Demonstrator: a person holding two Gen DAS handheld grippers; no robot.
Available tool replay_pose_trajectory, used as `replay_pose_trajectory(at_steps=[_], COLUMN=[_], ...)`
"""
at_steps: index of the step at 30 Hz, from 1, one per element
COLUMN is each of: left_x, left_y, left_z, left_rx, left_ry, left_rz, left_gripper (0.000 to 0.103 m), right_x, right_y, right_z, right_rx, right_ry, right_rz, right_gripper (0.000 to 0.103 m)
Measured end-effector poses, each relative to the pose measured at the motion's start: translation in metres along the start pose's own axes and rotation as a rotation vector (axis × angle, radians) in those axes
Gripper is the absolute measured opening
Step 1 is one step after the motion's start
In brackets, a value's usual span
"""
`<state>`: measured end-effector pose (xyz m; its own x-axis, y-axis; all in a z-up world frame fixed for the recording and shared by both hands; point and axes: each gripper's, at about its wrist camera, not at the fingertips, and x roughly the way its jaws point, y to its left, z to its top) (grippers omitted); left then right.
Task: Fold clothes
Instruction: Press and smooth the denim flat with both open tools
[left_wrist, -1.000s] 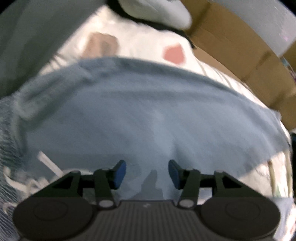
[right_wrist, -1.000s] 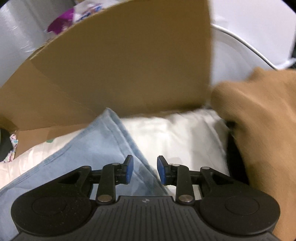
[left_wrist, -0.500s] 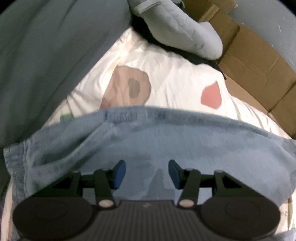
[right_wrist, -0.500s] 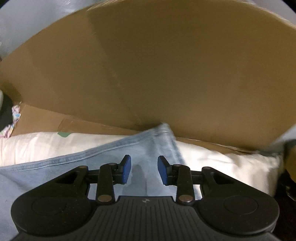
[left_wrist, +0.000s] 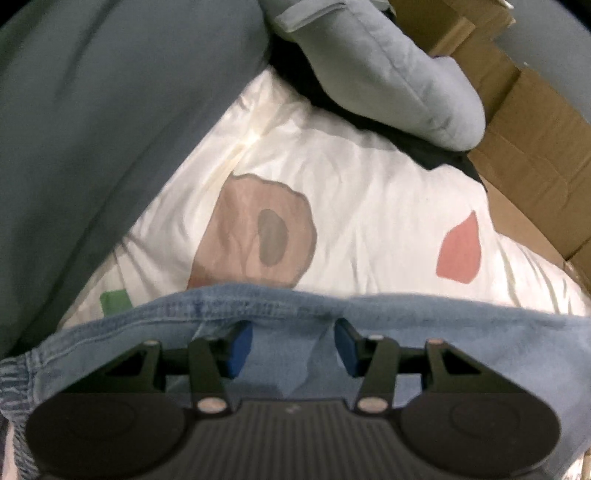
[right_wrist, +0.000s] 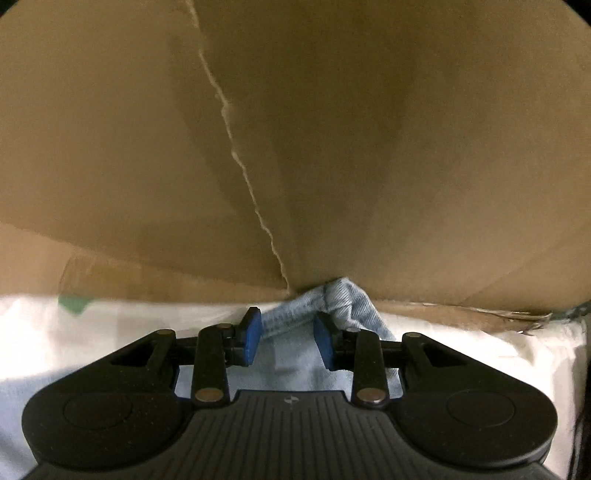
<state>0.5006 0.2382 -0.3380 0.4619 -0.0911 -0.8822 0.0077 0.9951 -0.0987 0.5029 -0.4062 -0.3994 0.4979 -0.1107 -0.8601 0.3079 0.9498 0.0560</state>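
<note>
A light blue denim garment (left_wrist: 424, 332) lies on a white sheet with coloured patches (left_wrist: 369, 206). My left gripper (left_wrist: 293, 349) is open, low over the garment just behind its stitched far hem. In the right wrist view my right gripper (right_wrist: 288, 339) is open with a bunched corner of the same denim (right_wrist: 340, 302) lying between and just past its pads. That corner is pressed up against a cardboard wall (right_wrist: 332, 147).
A grey-green cloth (left_wrist: 92, 129) covers the left in the left wrist view. A pale blue padded item (left_wrist: 388, 70) over dark fabric lies at the back. Cardboard (left_wrist: 528, 140) runs along the right. White bedding (right_wrist: 92, 332) lies under my right gripper.
Both grippers have moved forward over the denim. The left one now sits near the far hem. The right one has reached the garment's corner, which is now bunched against the cardboard.
</note>
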Motion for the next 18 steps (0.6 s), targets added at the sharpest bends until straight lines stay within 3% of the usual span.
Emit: replay_pose_trajectory(at_steps=[3, 7, 14, 18], left_x=[-0.002, -0.002, 0.027, 0.03], left_y=[-0.01, -0.027, -0.041, -0.037], left_z=[0.006, 0.017, 0.029, 0.028], left_rx=[0.018, 0.063, 0.088, 0.094], left_ry=[-0.016, -0.034, 0.023, 0.036], left_rz=[0.003, -0.035, -0.015, -0.035], left_gripper=[0.051, 0.05, 0.048, 0.05], right_x=[-0.001, -0.015, -0.053, -0.056], right_y=[-0.001, 0.002, 0.045, 0.052], right_z=[0.002, 0.001, -0.02, -0.04], right_rx=[0.042, 0.067, -0.217, -0.291], right_ry=[0.003, -0.004, -0.026, -0.007], right_rz=[0.006, 0.054, 0.238, 0.217], right_gripper=[0.039, 0.032, 0.037, 0.039])
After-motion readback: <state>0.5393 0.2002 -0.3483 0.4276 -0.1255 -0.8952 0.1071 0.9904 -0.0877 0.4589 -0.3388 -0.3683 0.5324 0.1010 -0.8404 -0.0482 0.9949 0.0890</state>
